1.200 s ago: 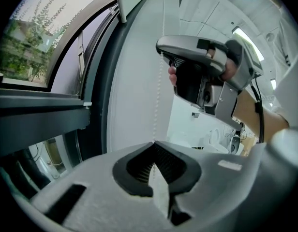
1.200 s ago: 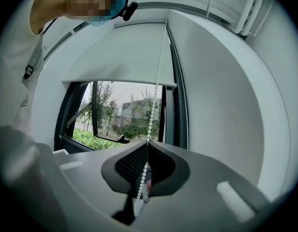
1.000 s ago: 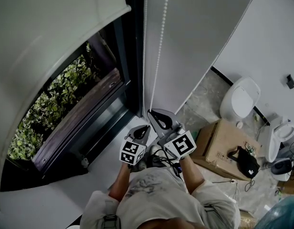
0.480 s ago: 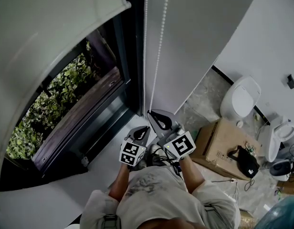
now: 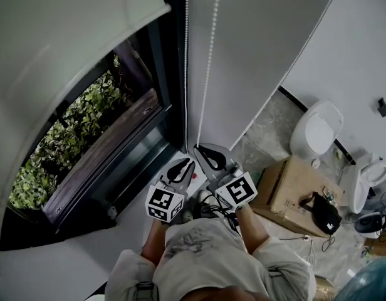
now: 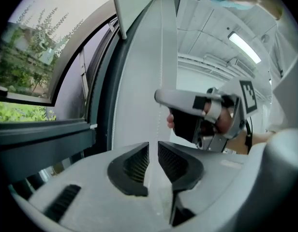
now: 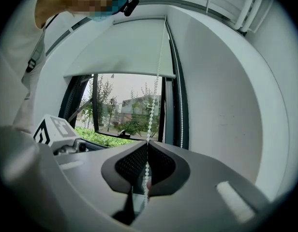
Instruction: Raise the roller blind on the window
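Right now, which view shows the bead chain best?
Right gripper view: the bead chain runs sharp from the roller blind down into the right claw, which is shut on it. Head view shows it as two thin strands, with the grip too small to read. Left gripper view shows only a faint, blurred strand.

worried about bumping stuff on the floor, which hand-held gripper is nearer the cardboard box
Right. The right hand-held gripper, shut on the bead chain, is left of the cardboard box in the head view; the left hand-held gripper is farther off, toward the window.
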`<state>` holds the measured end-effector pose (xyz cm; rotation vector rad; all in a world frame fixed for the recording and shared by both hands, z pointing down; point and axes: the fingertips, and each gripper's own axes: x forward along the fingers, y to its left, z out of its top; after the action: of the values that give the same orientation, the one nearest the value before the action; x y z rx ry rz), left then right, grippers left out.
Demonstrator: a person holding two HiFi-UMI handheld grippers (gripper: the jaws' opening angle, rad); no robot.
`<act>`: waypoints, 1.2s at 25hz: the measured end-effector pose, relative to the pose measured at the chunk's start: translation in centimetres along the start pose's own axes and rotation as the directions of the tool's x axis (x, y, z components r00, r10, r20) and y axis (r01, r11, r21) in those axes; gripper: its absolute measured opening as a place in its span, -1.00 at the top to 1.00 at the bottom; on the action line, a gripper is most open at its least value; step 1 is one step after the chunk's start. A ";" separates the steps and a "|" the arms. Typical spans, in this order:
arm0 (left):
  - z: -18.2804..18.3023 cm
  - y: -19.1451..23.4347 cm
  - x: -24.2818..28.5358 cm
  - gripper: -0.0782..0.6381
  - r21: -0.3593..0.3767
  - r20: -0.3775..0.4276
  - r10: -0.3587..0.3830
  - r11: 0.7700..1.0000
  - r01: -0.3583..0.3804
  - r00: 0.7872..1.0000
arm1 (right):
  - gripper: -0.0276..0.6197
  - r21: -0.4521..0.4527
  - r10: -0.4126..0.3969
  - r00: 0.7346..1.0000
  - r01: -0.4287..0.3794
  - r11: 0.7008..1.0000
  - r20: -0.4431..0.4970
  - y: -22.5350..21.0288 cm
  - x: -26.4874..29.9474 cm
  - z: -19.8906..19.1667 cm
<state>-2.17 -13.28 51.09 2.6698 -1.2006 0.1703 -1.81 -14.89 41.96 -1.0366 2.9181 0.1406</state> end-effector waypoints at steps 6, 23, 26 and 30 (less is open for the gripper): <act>7.0 0.2 -1.8 0.59 0.054 0.133 0.008 0.998 -0.015 0.991 | 0.88 0.004 -0.008 1.000 0.008 1.000 -0.004 -0.1 0.1 -0.1; 21.5 -1.9 -2.1 0.55 0.230 0.380 -0.114 0.973 0.026 0.918 | 0.88 -0.029 0.018 0.999 -0.017 0.999 0.048 1.3 1.1 0.8; 22.1 -2.3 -2.0 0.65 0.241 0.384 -0.125 0.970 0.031 0.915 | 0.88 -0.027 0.016 0.998 -0.015 1.000 0.054 1.3 1.0 0.9; 22.9 -2.7 -2.1 0.75 0.247 0.406 -0.114 0.969 0.011 0.907 | 0.88 -0.028 0.013 0.998 -0.011 1.000 0.057 1.4 1.0 1.0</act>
<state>-1.12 -15.41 28.08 3.0594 -1.2723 -0.3067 -3.45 -14.38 41.01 -1.0013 2.8794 0.2081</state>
